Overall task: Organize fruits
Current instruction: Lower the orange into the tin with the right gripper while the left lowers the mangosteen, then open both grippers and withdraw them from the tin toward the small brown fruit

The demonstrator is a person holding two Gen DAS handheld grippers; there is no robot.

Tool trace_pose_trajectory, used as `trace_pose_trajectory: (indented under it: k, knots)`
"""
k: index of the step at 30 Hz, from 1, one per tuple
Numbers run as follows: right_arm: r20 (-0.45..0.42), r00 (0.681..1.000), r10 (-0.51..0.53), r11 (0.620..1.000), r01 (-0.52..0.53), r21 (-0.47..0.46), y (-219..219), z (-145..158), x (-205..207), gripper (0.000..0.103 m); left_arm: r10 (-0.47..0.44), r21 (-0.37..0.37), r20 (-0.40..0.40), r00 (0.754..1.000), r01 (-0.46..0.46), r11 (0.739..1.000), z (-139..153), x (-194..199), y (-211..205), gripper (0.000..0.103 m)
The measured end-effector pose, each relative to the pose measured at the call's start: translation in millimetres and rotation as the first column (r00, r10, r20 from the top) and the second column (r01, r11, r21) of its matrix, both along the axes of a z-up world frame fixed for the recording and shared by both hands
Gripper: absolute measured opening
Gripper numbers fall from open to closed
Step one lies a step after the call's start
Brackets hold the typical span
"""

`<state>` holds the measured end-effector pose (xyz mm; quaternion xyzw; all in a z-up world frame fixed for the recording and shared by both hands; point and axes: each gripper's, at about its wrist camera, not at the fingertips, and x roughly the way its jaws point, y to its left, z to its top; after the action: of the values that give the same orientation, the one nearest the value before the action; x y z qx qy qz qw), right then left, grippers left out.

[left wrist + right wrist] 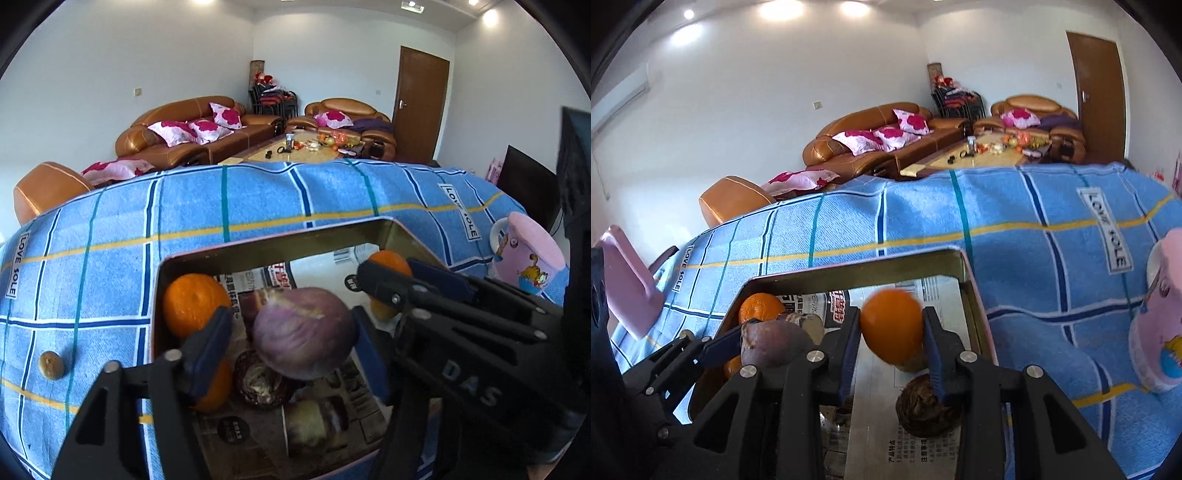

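Observation:
A metal box [280,236] lined with newspaper sits on the blue checked cloth; it also shows in the right wrist view [849,269]. My left gripper [291,343] is above the box with a purple passion fruit [303,332] between its blue pads; the right fingertip touches it, and a small gap shows on the left. My right gripper [892,343] is shut on an orange [891,325] above the box. An orange [194,304] lies in the box's far left corner. A dark wrinkled passion fruit [923,408] lies on the newspaper. In the right wrist view the left gripper [768,345] appears with the purple fruit [774,343].
A small brown fruit [51,364] lies on the cloth [258,195] left of the box. A pink cartoon mug [524,254] stands at the right; it also shows in the right wrist view [1160,317]. A pink object [626,280] is at the left. Sofas stand behind.

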<state>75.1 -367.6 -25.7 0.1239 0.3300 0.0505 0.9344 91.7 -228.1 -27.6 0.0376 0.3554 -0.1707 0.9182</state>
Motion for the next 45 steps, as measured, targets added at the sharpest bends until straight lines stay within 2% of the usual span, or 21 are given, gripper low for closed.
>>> trace_pose_trajectory:
  k: [1,3,4,10,13,16,20,27,39,45]
  knots:
    - [0.010,1.000,0.002,1.000,-0.002,0.006,0.3,1.4,-2.1,0.054,0.004,-0.003,0.002,1.000,-0.004,1.000,0.5,-1.2,1.1,0.085]
    - [0.037,0.999,0.016,1.000,-0.017,0.012,3.2,5.7,-7.5,0.064,0.008,-0.006,0.018,1.000,-0.007,1.000,2.3,-4.8,2.4,0.098]
    - [0.055,0.998,0.022,1.000,-0.022,0.001,5.8,8.4,-10.7,0.065,0.008,-0.008,0.033,0.999,-0.007,1.000,4.0,-7.7,2.6,0.103]
    - [0.208,0.977,-0.043,0.985,0.077,-0.157,17.7,28.8,-39.0,0.066,0.004,-0.003,0.091,0.996,-0.004,1.000,10.7,-18.6,2.3,0.103]
    - [0.281,0.956,-0.090,0.972,0.146,-0.184,14.5,35.4,-49.4,0.075,0.054,-0.003,0.160,0.986,-0.054,0.999,17.6,-27.6,7.3,0.103]
    - [0.326,0.940,-0.103,0.971,0.167,-0.174,10.2,37.6,-55.0,0.076,0.097,0.019,0.245,0.965,-0.105,0.994,23.8,-38.3,12.4,0.103]
    - [0.318,0.943,-0.101,0.975,0.157,-0.156,7.1,35.3,-54.3,0.076,0.110,0.025,0.281,0.953,-0.121,0.992,26.3,-46.1,19.8,0.103]
    - [0.308,0.945,-0.111,0.973,0.166,-0.160,9.3,32.0,-63.2,0.076,0.114,0.016,0.259,0.959,-0.122,0.992,26.0,-49.8,26.1,0.103]
    - [0.284,0.950,-0.128,0.971,0.179,-0.159,14.6,30.3,-90.9,0.076,0.084,0.060,0.210,0.974,-0.099,0.993,19.0,-66.4,28.8,0.103]
    - [0.262,0.955,-0.140,0.969,0.187,-0.164,21.1,28.4,-97.3,0.076,0.081,0.062,0.169,0.982,-0.093,0.994,14.7,-77.9,43.1,0.103]
